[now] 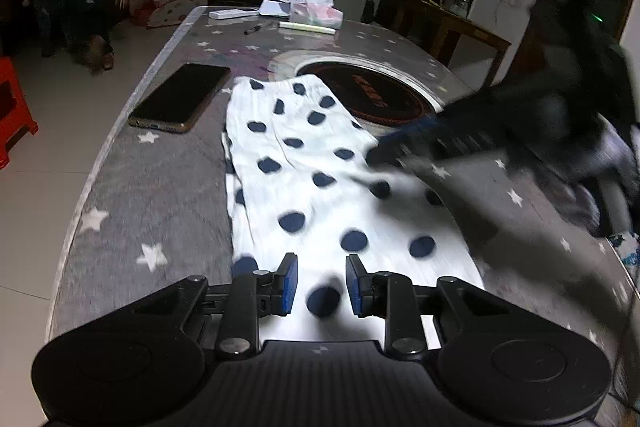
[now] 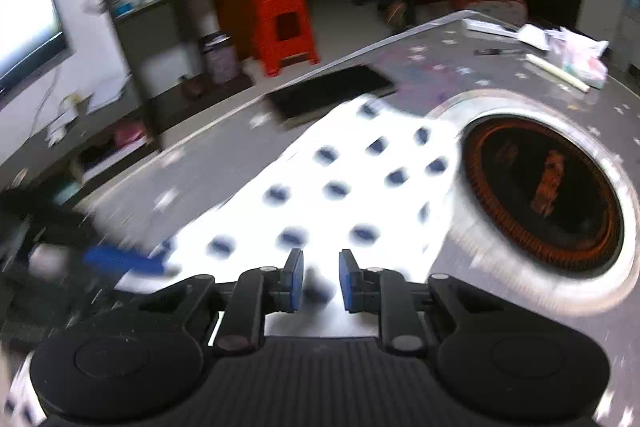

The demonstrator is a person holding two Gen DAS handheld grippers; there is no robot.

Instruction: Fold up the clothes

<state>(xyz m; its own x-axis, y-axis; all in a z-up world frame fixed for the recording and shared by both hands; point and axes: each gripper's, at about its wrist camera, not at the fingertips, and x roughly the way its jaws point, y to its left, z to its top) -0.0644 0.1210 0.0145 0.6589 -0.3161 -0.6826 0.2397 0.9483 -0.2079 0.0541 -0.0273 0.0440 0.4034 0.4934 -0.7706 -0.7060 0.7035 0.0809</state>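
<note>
Your left gripper (image 1: 321, 285) hovers over the near end of the garment with its 2 blue-padded fingers (image 1: 289, 283) spread apart and nothing between them; a dark dot of the cloth shows through the gap. Your right gripper (image 2: 321, 281) is likewise released, its jaws parted above the cloth's edge on the side nearest the round inset. In the left wrist view, your right gripper (image 1: 384, 153) reaches in from the right, blurred, its tip at the garment's right edge; whether it touches the cloth you cannot tell.

The white garment with navy polka dots (image 1: 304, 183) lies flat and lengthwise on the table (image 1: 160, 187), which is covered in grey cloth printed with white stars. Its far end lies just beside the round dark inset (image 1: 372, 95) with a metal rim in the table's middle. A black phone (image 1: 180, 97) lies face up just to the left of the garment's far end, apart from it.

At the table's far edge sit a tissue pack (image 1: 316, 13), a marker (image 1: 258, 28), a pale pen (image 1: 306, 27) and a white box (image 1: 232, 13). A red stool (image 2: 284, 27) stands on the floor beyond.
</note>
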